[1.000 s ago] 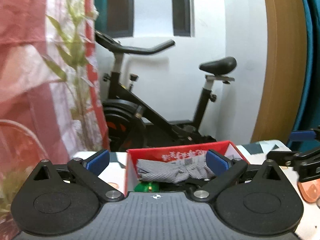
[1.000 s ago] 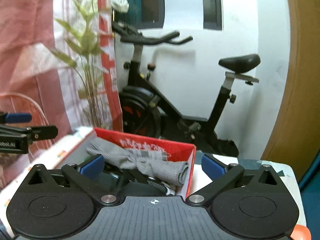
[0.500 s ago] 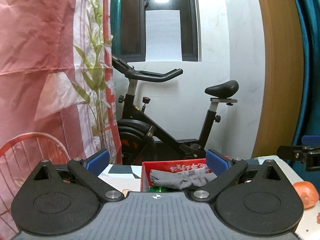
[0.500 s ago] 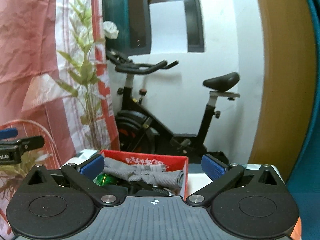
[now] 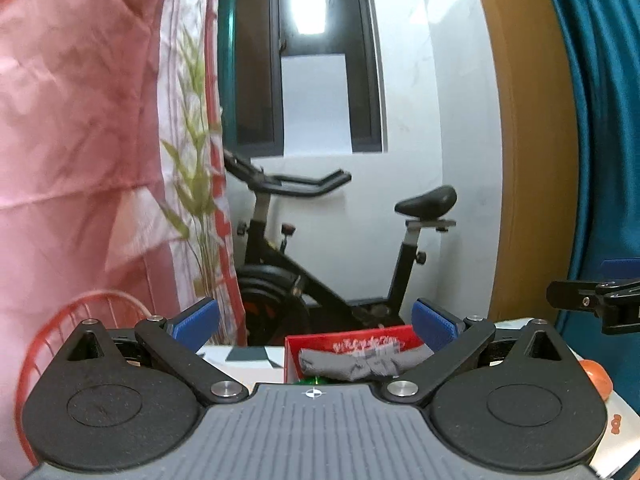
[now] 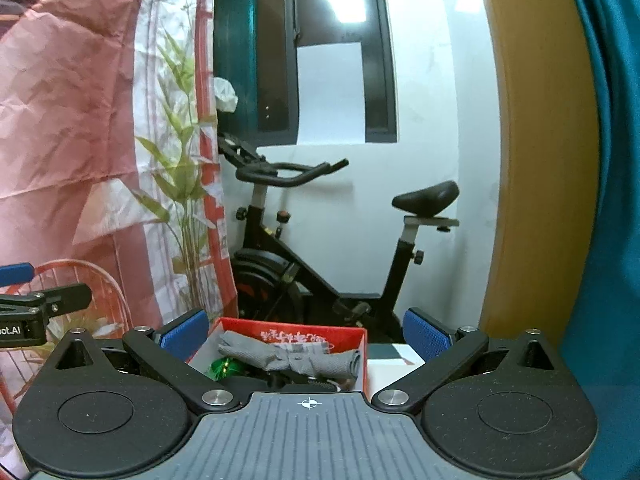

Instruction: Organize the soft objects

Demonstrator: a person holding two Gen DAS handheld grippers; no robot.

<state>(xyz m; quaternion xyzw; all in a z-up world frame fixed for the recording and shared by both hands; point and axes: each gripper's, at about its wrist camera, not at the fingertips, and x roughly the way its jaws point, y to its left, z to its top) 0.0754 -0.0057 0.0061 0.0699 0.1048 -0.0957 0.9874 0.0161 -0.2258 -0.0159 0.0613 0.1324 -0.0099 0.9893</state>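
A red box (image 6: 280,334) holding a gray cloth (image 6: 292,358) sits on the white surface (image 6: 394,366), dead ahead of both claws and below the line of their fingers. The cloth lies across the box, its long axis running left to right as each camera sees it, one end flat toward the box's left wall, the other rolled up against the right wall. A shiny green object (image 6: 226,368) is tucked under the cloth at the box's left side.

The right claw (image 6: 306,334) is spread wide and empty, its blue pads standing to either side of the box, so the cloth falls between them in that view. The left claw (image 5: 314,324) is equally wide and empty; from its camera the box (image 5: 352,346) sits right of centre, the cloth (image 5: 360,364) close against the right pad. The right claw looks the better lined up on the box, though neither appears clearly nearer.

Both claws are held high, looking over the box toward an exercise bike (image 6: 320,248) behind it. To reach the cloth, either would likely have to tip down and forward, closing across the cloth's short width. An orange item (image 5: 598,376) lies on the surface to the right of the box.
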